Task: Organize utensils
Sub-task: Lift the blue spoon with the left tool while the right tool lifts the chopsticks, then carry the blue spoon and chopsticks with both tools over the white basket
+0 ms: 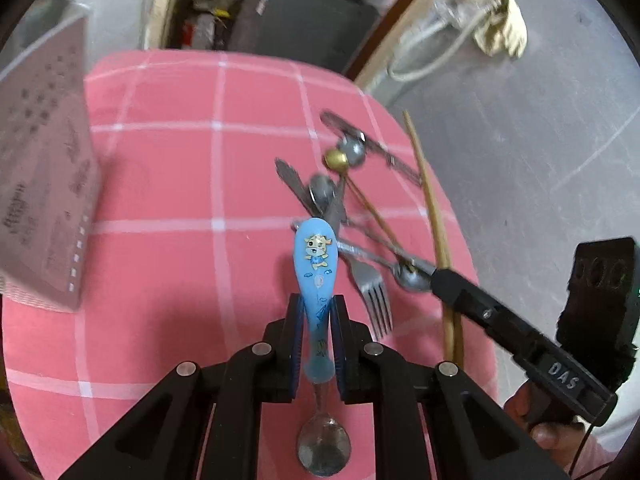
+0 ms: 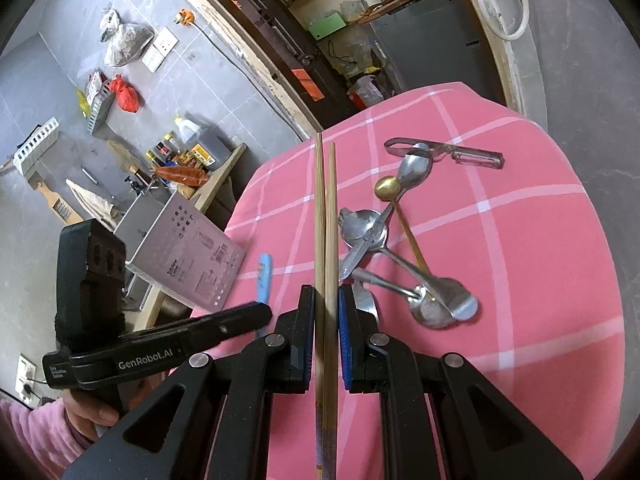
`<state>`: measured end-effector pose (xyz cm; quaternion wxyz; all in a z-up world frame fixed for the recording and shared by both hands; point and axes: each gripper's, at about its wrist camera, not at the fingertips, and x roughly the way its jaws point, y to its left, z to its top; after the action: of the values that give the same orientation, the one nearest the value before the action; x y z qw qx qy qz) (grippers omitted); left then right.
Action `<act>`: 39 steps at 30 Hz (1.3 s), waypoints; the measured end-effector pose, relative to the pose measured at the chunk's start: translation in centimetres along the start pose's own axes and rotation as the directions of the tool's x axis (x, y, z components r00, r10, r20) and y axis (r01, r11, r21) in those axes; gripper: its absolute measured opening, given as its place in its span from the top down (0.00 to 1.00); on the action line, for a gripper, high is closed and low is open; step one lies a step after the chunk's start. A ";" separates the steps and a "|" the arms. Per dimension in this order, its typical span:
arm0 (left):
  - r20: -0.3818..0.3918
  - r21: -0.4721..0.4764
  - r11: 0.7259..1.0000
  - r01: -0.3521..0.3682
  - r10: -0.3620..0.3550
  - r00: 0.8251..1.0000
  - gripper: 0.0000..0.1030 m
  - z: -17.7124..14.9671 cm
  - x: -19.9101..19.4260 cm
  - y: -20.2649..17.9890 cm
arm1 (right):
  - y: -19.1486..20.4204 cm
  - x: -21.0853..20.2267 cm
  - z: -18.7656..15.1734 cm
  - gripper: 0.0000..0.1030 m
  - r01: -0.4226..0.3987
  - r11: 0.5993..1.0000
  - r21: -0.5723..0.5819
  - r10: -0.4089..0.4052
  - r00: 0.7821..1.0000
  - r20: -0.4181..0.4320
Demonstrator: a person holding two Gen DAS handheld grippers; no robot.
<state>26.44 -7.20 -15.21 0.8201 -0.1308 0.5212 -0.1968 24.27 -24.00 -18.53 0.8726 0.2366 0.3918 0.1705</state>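
Grippers level: left (image 1: 316,312) clamps spoon (image 1: 316,280), right (image 2: 326,304) chopsticks (image 2: 325,208).

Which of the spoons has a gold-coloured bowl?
The thin-handled gold spoon in the pile, bowl beside a silver spoon; the others are steel.

The right gripper (image 1: 434,276) carries "DAS" on its side; the left gripper (image 2: 264,316) reads "GenRobot.AI" (white lettering). The grey box (image 2: 188,256) has small print, unreadable.
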 end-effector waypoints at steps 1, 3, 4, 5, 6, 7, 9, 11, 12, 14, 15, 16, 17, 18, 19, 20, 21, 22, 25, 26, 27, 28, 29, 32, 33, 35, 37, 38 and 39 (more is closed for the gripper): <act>-0.030 0.016 1.000 -0.003 0.004 1.000 0.88 -0.1 0.5 -0.2 | -0.2 -0.3 -0.2 0.90 0.012 1.000 0.005 -0.012 1.000 0.005; -0.087 0.043 0.999 -0.014 0.017 0.996 0.88 -0.3 1.6 -0.6 | -0.8 -0.8 -0.5 0.90 0.035 0.999 0.026 -0.036 0.999 0.013; -0.109 0.054 0.998 -0.019 0.025 0.994 0.88 -0.3 2.0 -0.7 | -1.1 -1.1 -0.6 0.90 0.044 0.998 0.037 -0.045 0.999 0.016; -0.134 0.072 0.997 -0.028 0.038 0.990 0.87 -0.3 2.5 -1.0 | -1.5 -1.3 -0.7 0.90 0.054 0.998 0.046 -0.054 0.998 0.019; -0.141 0.085 0.996 -0.033 0.045 0.989 0.87 -0.2 2.7 -1.2 | -1.8 -1.5 -0.8 0.90 0.064 0.997 0.049 -0.065 0.998 0.019; -0.149 0.097 0.995 -0.035 0.050 0.988 0.87 -0.1 2.8 -1.4 | -2.1 -1.5 -0.8 0.90 0.072 0.996 0.051 -0.073 0.997 0.017; -0.181 0.118 0.992 -0.038 0.059 0.982 0.87 0.2 3.1 -1.7 | -2.6 -1.4 -1.0 0.90 0.086 0.995 0.055 -0.086 0.996 0.001; -0.211 0.127 0.992 -0.028 0.055 0.976 0.87 0.5 3.4 -1.6 | -2.7 -0.9 -1.2 0.90 0.099 0.993 0.059 -0.098 0.995 -0.015; -0.230 0.132 0.991 -0.021 0.051 0.972 0.87 0.6 3.5 -1.6 | -2.9 -0.7 -1.3 0.90 0.101 0.993 0.063 -0.100 0.995 -0.021; -0.249 0.141 0.990 -0.017 0.052 0.967 0.87 0.8 3.8 -1.7 | -3.1 -0.1 -1.5 0.90 0.109 0.991 0.071 -0.107 0.994 -0.037; -0.257 0.152 0.988 -0.020 0.059 0.965 0.87 0.8 3.9 -1.9 | -3.2 0.1 -1.6 0.90 0.106 0.991 0.078 -0.103 0.994 -0.039; -0.262 0.172 0.985 -0.027 0.072 0.962 0.87 0.9 4.1 -2.2 | -3.2 0.2 -1.7 0.90 0.104 0.991 0.083 -0.101 0.994 -0.040; -0.261 0.195 0.980 -0.037 0.089 0.961 0.87 0.8 4.1 -2.6 | -3.3 0.3 -1.7 0.90 0.102 0.991 0.090 -0.099 0.994 -0.039; -0.256 0.203 0.978 -0.045 0.098 0.962 0.87 0.8 4.1 -2.8 | -3.2 0.3 -1.7 0.90 0.101 0.991 0.091 -0.098 0.994 -0.036; -0.248 0.210 0.976 -0.053 0.105 0.963 0.87 0.7 4.0 -3.0 | -3.0 0.3 -1.7 0.90 0.101 0.991 0.091 -0.098 0.995 -0.034; -0.237 0.209 0.976 -0.053 0.104 0.966 0.88 0.6 3.8 -3.0 | -2.9 0.2 -1.6 0.90 0.100 0.991 0.091 -0.097 0.995 -0.032; -0.222 0.196 0.979 -0.047 0.091 0.971 0.88 0.5 3.5 -3.0 | -2.8 0.1 -1.5 0.90 0.099 0.991 0.089 -0.097 0.995 -0.029; -0.197 0.171 0.985 -0.031 0.065 0.978 0.88 0.5 2.9 -2.7 | -2.7 0.0 -1.4 0.90 0.098 0.992 0.084 -0.096 0.995 -0.025; -0.098 0.120 0.993 0.012 0.000 0.995 0.88 0.1 0.4 -2.1 | -1.7 -0.7 -0.7 0.90 0.089 0.994 0.063 -0.089 0.996 -0.004; -0.069 0.117 0.993 0.014 -0.006 0.998 0.88 0.0 -0.3 -2.0 | -1.5 -0.9 -0.6 0.90 0.085 0.995 0.056 -0.085 0.996 0.003; -0.028 0.110 0.994 0.013 -0.010 1.000 0.88 0.0 -1.4 -1.9 | -1.1 -1.1 -0.3 0.90 0.081 0.996 0.045 -0.081 0.997 0.013; -0.006 0.105 0.994 0.015 -0.015 1.000 0.88 -0.1 -2.0 -1.7 | -0.8 -1.3 -0.2 0.90 0.076 0.996 0.038 -0.077 0.997 0.020; 0.023 0.100 0.995 0.017 -0.019 1.000 0.88 -0.1 -2.7 -1.6 | -0.4 -1.4 0.0 0.90 0.070 0.997 0.032 -0.071 0.997 0.030; 0.106 0.096 0.995 0.011 -0.021 0.994 0.88 -0.3 -4.8 -1.2 | 0.8 -1.5 0.3 0.90 0.053 0.998 0.016 -0.053 0.997 0.052; 0.121 0.098 0.995 0.010 -0.022 0.992 0.88 0.4 -5.2 -0.8 | 1.3 -1.3 0.4 0.90 0.045 0.999 0.010 -0.046 0.997 0.058; 0.141 0.102 0.995 0.008 -0.023 0.990 0.88 0.6 -5.7 -0.3 | 1.9 -1.1 0.3 0.90 0.038 0.999 0.004 -0.039 0.997 0.064; 0.166 0.101 0.995 0.016 -0.033 0.986 0.88 0.7 -6.1 0.0 | 2.3 -0.9 0.2 0.90 0.032 0.999 -0.001 -0.032 0.997 0.068; 0.178 0.099 0.995 0.022 -0.039 0.983 0.88 0.7 -6.3 0.2 | 2.5 -0.8 0.2 0.90 0.031 1.000 -0.001 -0.031 0.997 0.071; 0.186 0.098 0.995 0.028 -0.046 0.981 0.88 0.6 -6.8 0.4 | 2.7 -0.7 0.1 0.90 0.032 0.999 -0.002 -0.032 0.997 0.072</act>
<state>24.49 -3.70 -9.71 0.8672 -0.1191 0.4289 -0.2232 23.60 -22.17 -16.58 0.8892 0.2349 0.3635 0.1486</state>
